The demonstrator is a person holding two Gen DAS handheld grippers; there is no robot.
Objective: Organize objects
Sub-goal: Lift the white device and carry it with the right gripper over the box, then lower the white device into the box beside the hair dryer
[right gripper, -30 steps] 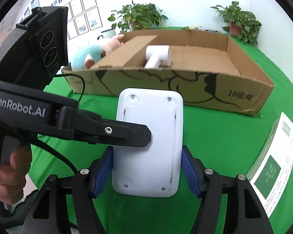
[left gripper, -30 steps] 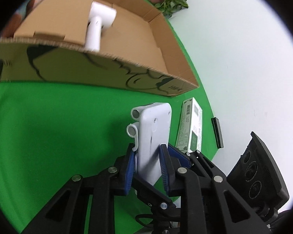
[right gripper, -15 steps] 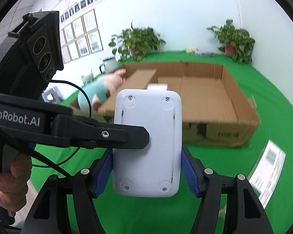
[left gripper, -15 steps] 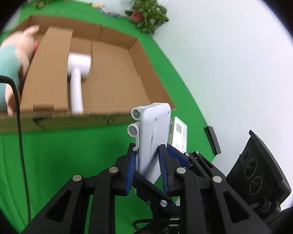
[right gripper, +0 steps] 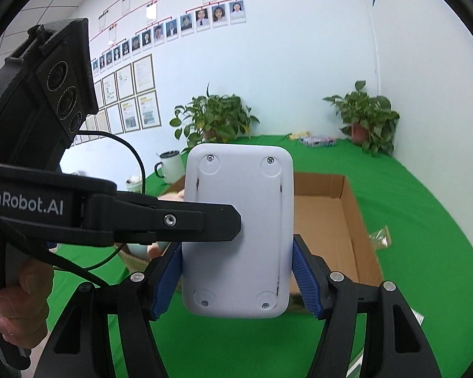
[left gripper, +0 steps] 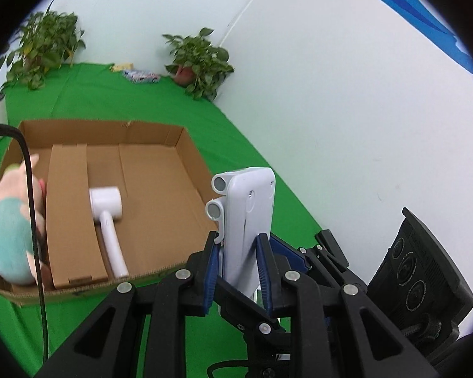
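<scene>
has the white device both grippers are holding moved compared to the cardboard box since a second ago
Yes. The white device has risen and tipped back: the cardboard box, earlier above its top, now sits lower, showing its floor.

White device (right gripper: pixel 238 233) hides most of cardboard box (right gripper: pixel 337 220); plush toy (left gripper: pixel 11 236) blurred, partly behind cable (left gripper: pixel 31 195).

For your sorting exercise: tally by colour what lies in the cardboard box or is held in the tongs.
White: 2 (hair dryer in the cardboard box; white device held by both tongs, left and right)
Pink and teal: 1 (plush pig)
Total: 3
</scene>
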